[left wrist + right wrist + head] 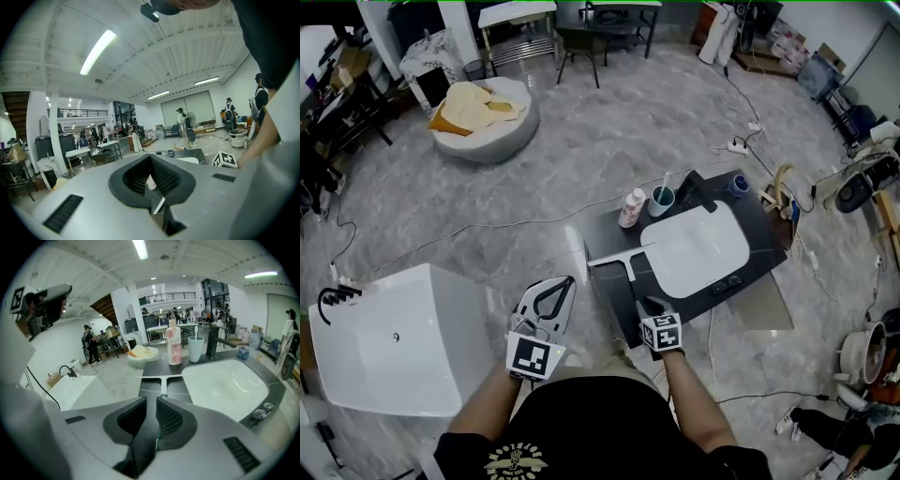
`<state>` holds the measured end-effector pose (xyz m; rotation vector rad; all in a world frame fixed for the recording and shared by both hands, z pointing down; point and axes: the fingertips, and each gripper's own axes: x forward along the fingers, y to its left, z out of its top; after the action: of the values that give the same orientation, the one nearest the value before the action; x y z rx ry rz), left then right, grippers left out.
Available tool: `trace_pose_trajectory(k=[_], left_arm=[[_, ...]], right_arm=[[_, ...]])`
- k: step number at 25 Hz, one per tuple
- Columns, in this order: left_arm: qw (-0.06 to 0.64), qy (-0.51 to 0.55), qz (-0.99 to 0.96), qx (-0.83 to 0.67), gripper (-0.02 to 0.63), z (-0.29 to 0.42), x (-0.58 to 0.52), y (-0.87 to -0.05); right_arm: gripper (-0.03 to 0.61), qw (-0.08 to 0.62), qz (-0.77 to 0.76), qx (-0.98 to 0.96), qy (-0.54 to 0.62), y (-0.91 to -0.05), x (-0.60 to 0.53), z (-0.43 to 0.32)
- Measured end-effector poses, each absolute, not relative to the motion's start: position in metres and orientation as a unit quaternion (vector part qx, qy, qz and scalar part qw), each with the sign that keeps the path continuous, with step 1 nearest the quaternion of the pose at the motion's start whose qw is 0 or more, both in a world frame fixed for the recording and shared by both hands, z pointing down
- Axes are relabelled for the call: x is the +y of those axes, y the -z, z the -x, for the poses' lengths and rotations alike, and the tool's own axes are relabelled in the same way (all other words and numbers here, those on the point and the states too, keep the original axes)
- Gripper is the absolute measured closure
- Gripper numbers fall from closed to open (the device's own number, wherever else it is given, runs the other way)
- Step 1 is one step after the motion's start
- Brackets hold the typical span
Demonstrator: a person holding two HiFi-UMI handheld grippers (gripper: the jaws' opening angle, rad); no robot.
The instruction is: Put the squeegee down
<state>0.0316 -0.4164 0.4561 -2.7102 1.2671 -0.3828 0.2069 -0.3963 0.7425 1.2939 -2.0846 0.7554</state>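
The squeegee (614,262) lies flat on the left part of the black counter (759,239), white blade across, handle toward me. It shows in the right gripper view just ahead of the jaws, squeegee (163,378). My right gripper (646,306) hovers over the counter's near edge behind the handle. Its jaws (151,401) stand a narrow gap apart, open, with nothing between them. My left gripper (568,280) is held over the floor left of the counter. It points nearly level into the room, its tips (150,157) meeting with nothing in them.
A white sink basin (694,248) fills the counter's middle. At its back stand a pink bottle (631,208), a cup with a toothbrush (662,198) and a black faucet (698,192). A white tub (394,337) stands on the floor at left. Cables cross the floor.
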Motion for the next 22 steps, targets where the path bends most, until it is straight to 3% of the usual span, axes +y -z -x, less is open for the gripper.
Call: trace_pose_trajectory(k=[2,4,22], left_arm=[[0.067,0.124,0.899,0.416,0.592,-0.03,-0.413,-0.453],[0.069,0.122,0.9,0.412,0.592,-0.028,-0.409,-0.45],[0.074,0.088,0.922,0.369,0.592,-0.03,-0.369,-0.436]], right_arm=[[0.536,0.272,-0.51,-0.775,-0.257,-0.721,-0.392,-0.215],[0.549,0.258,-0.537,-0.768,-0.235,-0.698,-0.388,-0.223],[0.551,0.135,-0.619,-0.767,-0.103,-0.499,-0.337,-0.233]])
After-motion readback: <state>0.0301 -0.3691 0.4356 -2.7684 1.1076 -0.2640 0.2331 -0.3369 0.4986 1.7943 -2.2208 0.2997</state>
